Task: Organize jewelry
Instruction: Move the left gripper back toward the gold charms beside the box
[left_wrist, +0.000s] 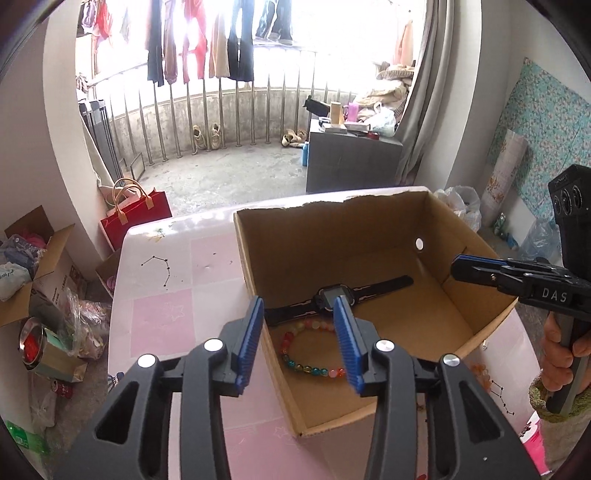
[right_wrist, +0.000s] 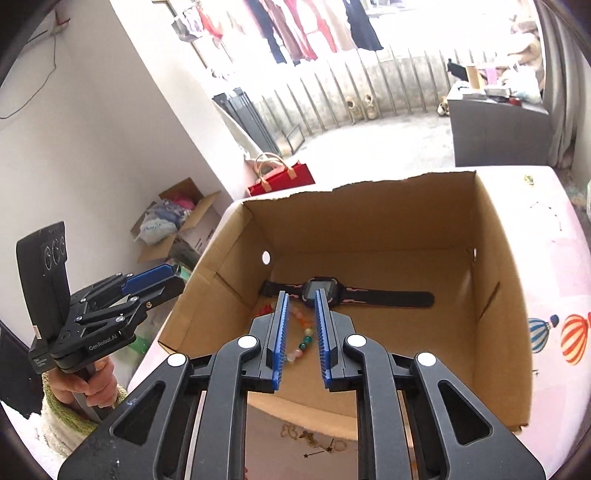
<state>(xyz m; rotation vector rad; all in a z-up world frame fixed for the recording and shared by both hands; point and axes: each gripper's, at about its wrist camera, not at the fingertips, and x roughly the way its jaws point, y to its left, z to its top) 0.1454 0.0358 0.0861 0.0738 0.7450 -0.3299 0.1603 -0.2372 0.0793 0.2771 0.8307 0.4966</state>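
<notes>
Your left gripper (left_wrist: 299, 314) hangs over the near wall of the cardboard box (left_wrist: 480, 321), its jaws apart with nothing between them. Your right gripper (right_wrist: 302, 306) points into the same box, its jaws parted by a narrow gap and also empty. On the box floor lie the black watch (right_wrist: 332, 291) and, just in front of it, the bead bracelet (left_wrist: 306, 363). The box stands on the pink worktop (left_wrist: 166, 280).

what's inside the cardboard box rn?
Inside the cardboard box: a black watch laid flat and, nearer the camera, a colourful bead bracelet on the floor. The near wall and each view's own claw hide part of the floor, so more could lie there.
</notes>
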